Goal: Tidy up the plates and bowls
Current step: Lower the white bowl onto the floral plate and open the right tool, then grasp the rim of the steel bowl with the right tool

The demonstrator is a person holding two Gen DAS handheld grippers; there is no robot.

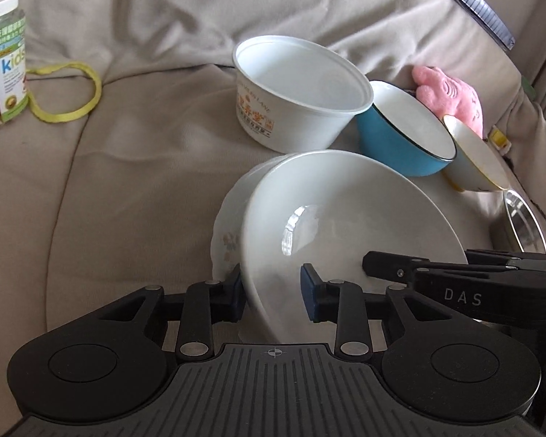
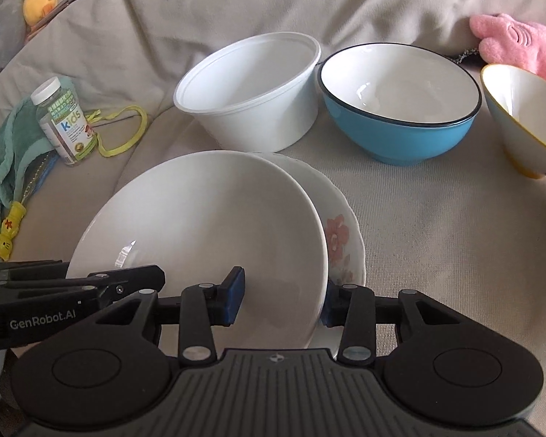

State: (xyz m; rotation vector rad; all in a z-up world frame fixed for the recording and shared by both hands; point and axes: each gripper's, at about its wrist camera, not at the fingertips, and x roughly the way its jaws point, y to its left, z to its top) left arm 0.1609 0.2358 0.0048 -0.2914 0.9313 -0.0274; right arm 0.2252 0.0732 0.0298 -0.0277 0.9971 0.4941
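Both grippers straddle the white dish's rim, jaws not fully pinched.
Left gripper (image 1: 273, 291) and right gripper (image 2: 280, 296) hold the dish (image 2: 207, 218) over the floral plate (image 2: 342, 240) mid-sofa (image 2: 436, 236); a loose grip could let it slip and chip.

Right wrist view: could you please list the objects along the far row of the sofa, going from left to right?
Vitamin bottle → yellow strap → white plastic tub → blue bowl → yellow-rimmed bowl.
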